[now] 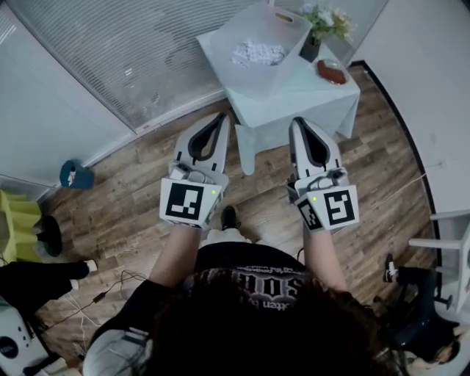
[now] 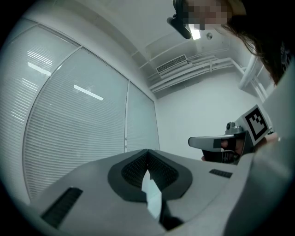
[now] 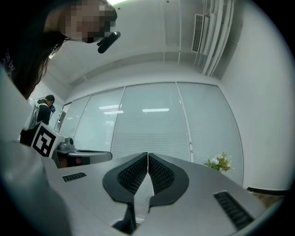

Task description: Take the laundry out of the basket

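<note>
Currently the left gripper (image 1: 220,117) and right gripper (image 1: 297,122) have jaws pressed together, empty. At twelve o'clock, well apart, the basket (image 1: 292,23) holds white laundry (image 1: 257,53) on a table (image 1: 308,92).

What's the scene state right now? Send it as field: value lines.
table: white cloth, ahead of the person
basket: translucent, on the table
laundry: white, inside the basket
other items on table: flowers, brown dish
left gripper: shut, empty, over the wooden floor short of the table
right gripper: shut, empty, level with the left
task status: not yet begun
</note>
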`<state>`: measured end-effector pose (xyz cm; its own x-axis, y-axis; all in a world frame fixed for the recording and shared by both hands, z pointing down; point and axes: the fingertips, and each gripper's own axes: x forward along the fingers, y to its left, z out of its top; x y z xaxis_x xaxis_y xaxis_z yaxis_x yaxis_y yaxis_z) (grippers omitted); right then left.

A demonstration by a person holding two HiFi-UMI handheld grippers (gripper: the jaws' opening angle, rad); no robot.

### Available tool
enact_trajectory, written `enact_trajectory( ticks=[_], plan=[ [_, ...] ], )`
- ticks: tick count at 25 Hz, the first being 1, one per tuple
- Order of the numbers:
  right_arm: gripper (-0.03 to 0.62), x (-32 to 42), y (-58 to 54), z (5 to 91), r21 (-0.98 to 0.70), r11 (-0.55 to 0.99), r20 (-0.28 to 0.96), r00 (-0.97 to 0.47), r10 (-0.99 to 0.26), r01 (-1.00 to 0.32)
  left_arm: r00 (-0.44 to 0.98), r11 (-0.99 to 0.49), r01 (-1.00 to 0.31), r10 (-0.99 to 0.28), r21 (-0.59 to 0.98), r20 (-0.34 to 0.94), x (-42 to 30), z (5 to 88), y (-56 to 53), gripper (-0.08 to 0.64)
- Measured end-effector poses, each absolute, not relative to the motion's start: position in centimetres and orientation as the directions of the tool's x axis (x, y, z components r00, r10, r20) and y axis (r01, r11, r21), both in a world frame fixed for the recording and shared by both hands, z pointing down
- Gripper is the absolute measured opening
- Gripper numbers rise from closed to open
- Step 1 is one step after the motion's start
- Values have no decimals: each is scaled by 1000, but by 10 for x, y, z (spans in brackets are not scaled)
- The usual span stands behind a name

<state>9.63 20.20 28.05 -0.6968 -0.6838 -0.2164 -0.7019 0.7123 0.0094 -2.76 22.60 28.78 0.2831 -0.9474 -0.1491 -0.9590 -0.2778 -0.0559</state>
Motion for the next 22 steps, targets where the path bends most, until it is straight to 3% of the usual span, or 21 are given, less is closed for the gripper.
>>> enact_trajectory(
  ticks=[22],
  plan=[
    [29,47,74,279,3,627,-204,-615,-762,-779,378,-377,-926,-915,-41,-138,-91,289,87,0]
  ],
)
